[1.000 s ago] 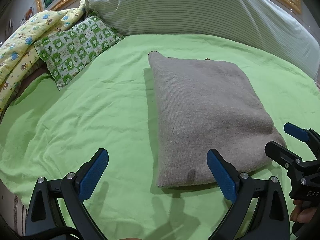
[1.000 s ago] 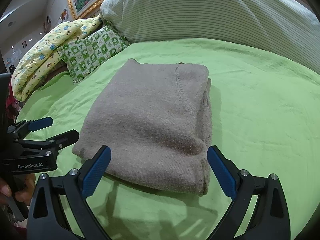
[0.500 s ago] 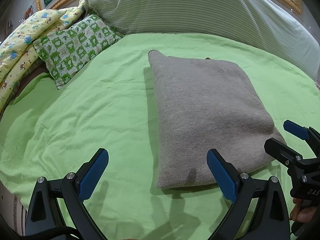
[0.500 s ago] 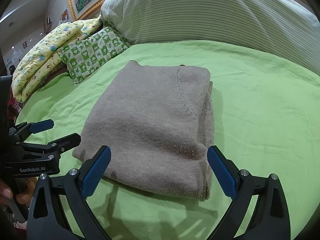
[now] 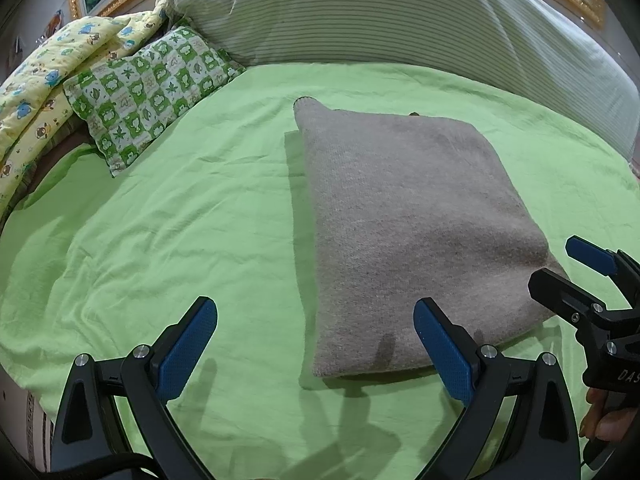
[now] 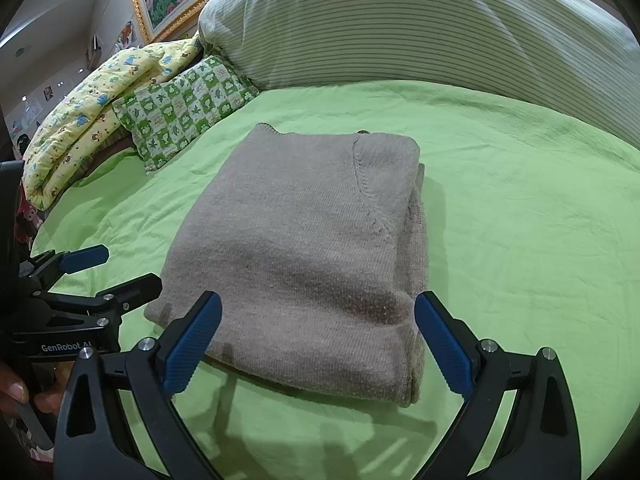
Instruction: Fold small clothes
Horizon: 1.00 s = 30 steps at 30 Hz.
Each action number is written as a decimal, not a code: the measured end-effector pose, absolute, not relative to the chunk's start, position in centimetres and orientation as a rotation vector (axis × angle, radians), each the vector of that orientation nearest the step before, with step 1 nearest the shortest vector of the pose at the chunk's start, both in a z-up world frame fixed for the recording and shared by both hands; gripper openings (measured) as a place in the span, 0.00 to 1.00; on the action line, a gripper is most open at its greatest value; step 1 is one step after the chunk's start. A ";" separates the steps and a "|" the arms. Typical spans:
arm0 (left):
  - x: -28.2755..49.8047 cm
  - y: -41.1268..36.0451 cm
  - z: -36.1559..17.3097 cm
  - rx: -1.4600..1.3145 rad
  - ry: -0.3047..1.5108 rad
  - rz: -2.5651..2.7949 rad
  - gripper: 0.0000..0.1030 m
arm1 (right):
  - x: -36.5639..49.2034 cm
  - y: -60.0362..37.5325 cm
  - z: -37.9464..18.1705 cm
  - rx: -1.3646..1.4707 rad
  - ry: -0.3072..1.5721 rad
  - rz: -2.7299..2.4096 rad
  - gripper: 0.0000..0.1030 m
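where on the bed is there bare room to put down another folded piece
Two free patches of green sheet: a wide one between the folded sweater and the checked pillow, and one on the sweater's other side, out to the striped pillow. It is crowded near the checked pillow and yellow quilt, and along the near edge, where both grippers hover.

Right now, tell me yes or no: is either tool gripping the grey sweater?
No. The right tool and the left tool are both open above the folded grey sweater, holding nothing.
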State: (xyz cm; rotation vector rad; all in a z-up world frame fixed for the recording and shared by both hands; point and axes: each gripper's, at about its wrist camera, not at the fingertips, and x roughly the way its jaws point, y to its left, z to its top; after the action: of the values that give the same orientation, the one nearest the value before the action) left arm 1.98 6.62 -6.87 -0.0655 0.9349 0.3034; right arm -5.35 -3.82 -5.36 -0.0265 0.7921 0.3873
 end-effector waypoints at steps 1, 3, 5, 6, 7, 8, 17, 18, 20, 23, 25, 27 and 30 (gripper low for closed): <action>2.0 6.6 -6.9 -0.065 0.936 0.304 0.96 | -5.3 -3.8 -5.4 -0.024 0.793 0.388 0.94; 2.0 6.6 -6.9 -0.066 0.937 0.301 0.96 | -5.2 -3.9 -5.4 -0.023 0.794 0.386 0.94; 2.0 6.6 -6.9 -0.065 0.939 0.301 0.96 | -5.2 -3.8 -5.3 -0.024 0.792 0.384 0.94; 2.0 6.6 -7.0 -0.065 0.939 0.299 0.96 | -5.2 -3.9 -5.3 -0.023 0.792 0.384 0.94; 2.1 6.6 -7.0 -0.066 0.940 0.297 0.96 | -5.1 -3.9 -5.3 -0.022 0.793 0.384 0.94; 2.1 6.6 -7.0 -0.066 0.941 0.297 0.96 | -5.1 -3.9 -5.3 -0.022 0.794 0.383 0.94; 2.3 6.6 -7.2 -0.065 0.949 0.295 0.96 | -4.7 -3.9 -5.2 -0.018 0.793 0.384 0.94; 2.3 6.6 -7.2 -0.063 0.949 0.296 0.96 | -4.7 -3.9 -5.2 -0.018 0.792 0.385 0.94; 2.3 6.6 -7.2 -0.061 0.948 0.304 0.96 | -4.6 -3.9 -5.1 -0.017 0.793 0.384 0.94; 2.4 6.7 -7.2 -0.065 0.947 0.308 0.96 | -4.4 -3.9 -5.0 -0.014 0.789 0.384 0.94; 2.6 6.8 -7.1 -0.067 0.947 0.310 0.96 | -4.3 -3.9 -4.8 -0.012 0.786 0.385 0.94; 2.8 6.9 -7.1 -0.068 0.947 0.310 0.96 | -4.1 -3.9 -4.8 -0.009 0.787 0.384 0.94; 3.0 7.0 -7.1 -0.070 0.951 0.309 0.96 | -3.8 -4.0 -4.7 -0.002 0.786 0.382 0.94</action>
State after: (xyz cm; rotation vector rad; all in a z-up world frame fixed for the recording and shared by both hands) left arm 2.96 7.01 -7.12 -0.0701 0.9507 0.3092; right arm -3.82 -3.98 -4.75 -0.0022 0.7858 0.3817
